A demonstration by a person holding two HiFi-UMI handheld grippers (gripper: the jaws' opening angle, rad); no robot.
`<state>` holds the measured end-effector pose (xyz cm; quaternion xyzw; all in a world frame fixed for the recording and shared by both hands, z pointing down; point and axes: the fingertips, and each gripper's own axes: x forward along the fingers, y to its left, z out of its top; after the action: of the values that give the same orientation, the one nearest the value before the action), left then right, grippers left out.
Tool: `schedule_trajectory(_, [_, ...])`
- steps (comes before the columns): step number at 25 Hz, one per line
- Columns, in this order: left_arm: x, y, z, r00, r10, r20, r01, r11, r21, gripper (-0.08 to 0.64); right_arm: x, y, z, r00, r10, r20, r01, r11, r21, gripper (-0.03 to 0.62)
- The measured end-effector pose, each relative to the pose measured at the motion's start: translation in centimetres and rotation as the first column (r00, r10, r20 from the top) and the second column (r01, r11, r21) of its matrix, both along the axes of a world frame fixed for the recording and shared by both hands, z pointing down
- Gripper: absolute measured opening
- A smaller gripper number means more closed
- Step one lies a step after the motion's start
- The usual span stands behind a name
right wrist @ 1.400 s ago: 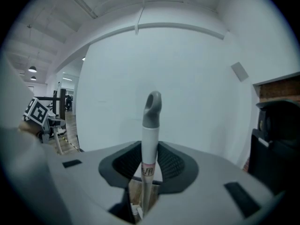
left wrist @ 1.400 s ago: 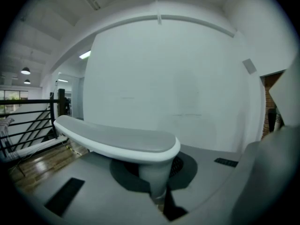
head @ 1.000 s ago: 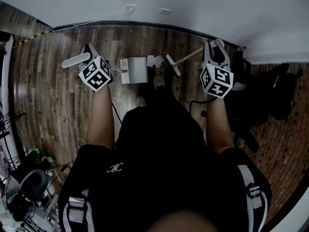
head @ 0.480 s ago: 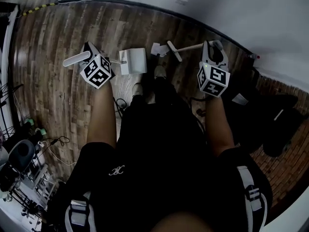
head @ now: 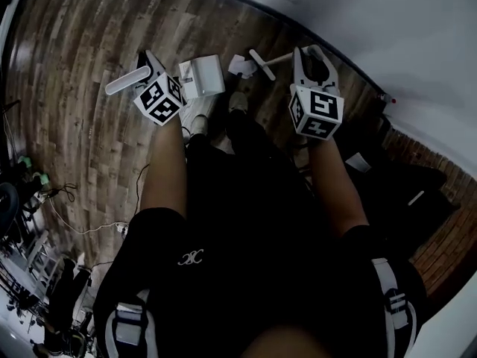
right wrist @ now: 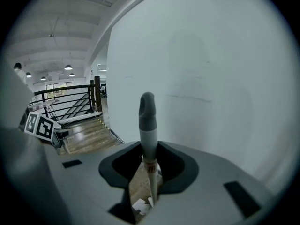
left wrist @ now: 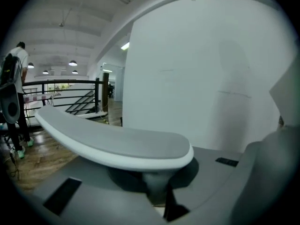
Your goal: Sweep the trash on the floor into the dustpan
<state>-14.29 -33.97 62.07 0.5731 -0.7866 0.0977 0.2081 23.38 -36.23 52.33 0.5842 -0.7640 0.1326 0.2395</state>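
Note:
My left gripper [head: 155,77] is shut on the white dustpan's long handle [head: 123,80], and the dustpan [head: 201,77] rests on the wood floor ahead of my feet. In the left gripper view the flat handle top [left wrist: 117,142] stands out of the closed jaws. A crumpled white paper [head: 238,64] lies just right of the pan. My right gripper [head: 311,62] is shut on the broom pole [right wrist: 147,121], and the broom head [head: 261,64] sits on the floor right next to the paper. That paper [right wrist: 140,205] shows below the jaws in the right gripper view.
A white wall [head: 387,28] with a dark baseboard runs close behind the pan and broom. Cables and equipment [head: 30,200] crowd the left floor, and black bags [head: 417,192] lie at the right. My white shoes [head: 197,114] stand behind the pan. A railing [left wrist: 70,93] shows in the distance.
The head view has swung left and forward. Both grippers keep their hold and sit nearer the wall. The broom head is slightly closer to the paper.

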Motion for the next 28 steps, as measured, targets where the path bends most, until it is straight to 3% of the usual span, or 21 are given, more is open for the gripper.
schedule_trajectory(5, [3.1,0.4,0.8,0.997,0.075,-0.015,-0.076,0.997,-0.013,0.025,-3.3,-0.9,0.2,0.999,-0.046,0.027,0.047,0.999,-0.021,0.112])
schedule_trajectory(12, [6.4,1.6,1.0,0.983,0.185,0.0,-0.185,0.983,0.018,0.025,-6.6,-1.9,0.1,0.991,-0.041,0.125,0.049,0.997,-0.055,0.118])
schedule_trajectory(22, [6.0,1.4,1.1,0.975,0.223,-0.005,-0.223,0.975,0.024,0.025,-10.9,-2.5,-0.8,0.944,0.005,0.329,0.037,0.992,-0.119,0.123])
schedule_trajectory(28, [6.0,1.3,1.4,0.968,0.253,-0.011,-0.252,0.967,0.02,0.025,-12.0,-2.0,-2.2,0.946,-0.026,0.324,0.059,0.994,-0.092,0.117])
